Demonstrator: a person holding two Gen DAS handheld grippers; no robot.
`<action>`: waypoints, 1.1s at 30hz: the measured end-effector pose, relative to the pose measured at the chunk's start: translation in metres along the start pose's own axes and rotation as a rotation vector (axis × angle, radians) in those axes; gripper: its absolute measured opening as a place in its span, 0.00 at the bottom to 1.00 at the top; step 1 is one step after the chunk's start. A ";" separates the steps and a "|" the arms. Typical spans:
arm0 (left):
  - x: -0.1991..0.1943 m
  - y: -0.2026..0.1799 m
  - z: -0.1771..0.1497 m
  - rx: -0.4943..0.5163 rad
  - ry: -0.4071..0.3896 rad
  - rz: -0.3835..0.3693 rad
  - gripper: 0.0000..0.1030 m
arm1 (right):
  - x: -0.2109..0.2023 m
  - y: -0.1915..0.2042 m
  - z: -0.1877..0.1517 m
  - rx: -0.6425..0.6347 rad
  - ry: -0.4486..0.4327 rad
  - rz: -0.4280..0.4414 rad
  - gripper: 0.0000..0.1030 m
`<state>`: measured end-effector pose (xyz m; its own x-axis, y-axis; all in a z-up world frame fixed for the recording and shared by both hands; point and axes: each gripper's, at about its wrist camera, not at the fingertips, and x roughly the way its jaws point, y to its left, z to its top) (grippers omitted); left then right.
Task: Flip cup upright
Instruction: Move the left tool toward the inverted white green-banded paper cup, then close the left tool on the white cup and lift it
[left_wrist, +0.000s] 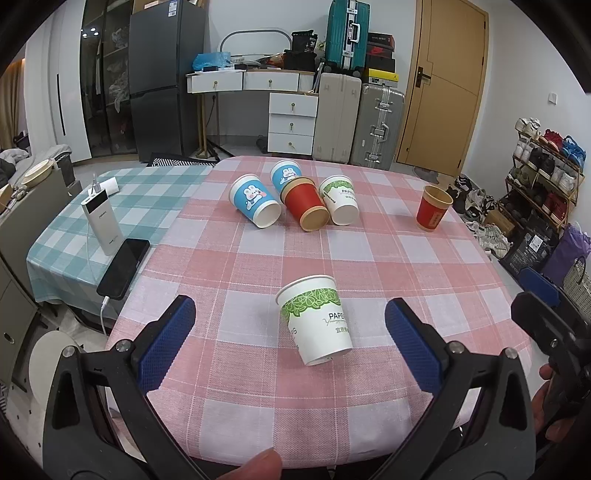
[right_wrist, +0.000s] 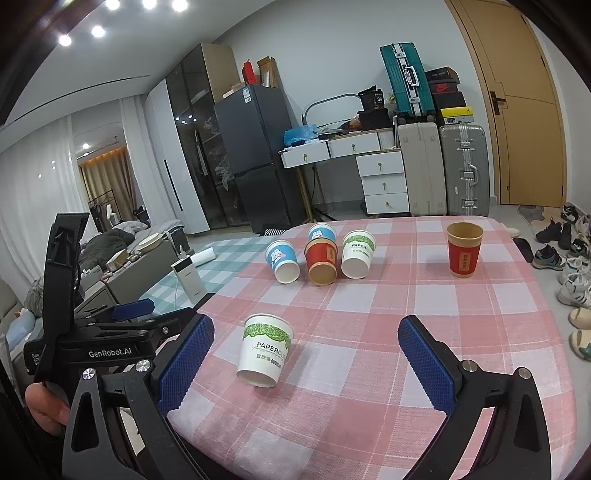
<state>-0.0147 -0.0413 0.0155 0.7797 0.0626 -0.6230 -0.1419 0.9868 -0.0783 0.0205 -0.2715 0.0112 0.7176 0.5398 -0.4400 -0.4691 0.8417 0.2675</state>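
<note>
A white paper cup with a green leaf band (left_wrist: 316, 320) stands upright, a little tilted, on the pink checked cloth near the front edge; it also shows in the right wrist view (right_wrist: 265, 349). My left gripper (left_wrist: 290, 319) is open with the cup between its blue pads, touching neither. My right gripper (right_wrist: 306, 341) is open and empty; the cup sits just inside its left pad (right_wrist: 186, 363). Several cups lie on their sides at the far middle: two blue ones (left_wrist: 255, 201), a red one (left_wrist: 306, 203) and a white one (left_wrist: 340, 201). A red cup (left_wrist: 434, 208) stands upright at the far right.
A power bank (left_wrist: 101, 223) and a phone (left_wrist: 123, 267) lie on the teal checked cloth to the left. The table's front edge is close under both grippers. The left gripper's body (right_wrist: 92, 332) shows at the left of the right wrist view.
</note>
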 end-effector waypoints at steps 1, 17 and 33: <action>0.001 -0.001 -0.001 0.001 0.003 -0.001 1.00 | 0.001 0.002 0.000 0.003 0.014 -0.004 0.99; 0.090 -0.015 0.003 -0.007 0.217 -0.024 1.00 | 0.022 -0.030 -0.011 0.052 0.010 0.001 0.99; 0.191 0.000 0.002 -0.137 0.479 -0.126 0.62 | 0.053 -0.060 -0.020 0.119 0.050 0.037 0.99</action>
<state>0.1355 -0.0291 -0.1025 0.4336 -0.1622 -0.8864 -0.1685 0.9517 -0.2565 0.0769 -0.2936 -0.0453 0.6734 0.5714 -0.4691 -0.4282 0.8187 0.3826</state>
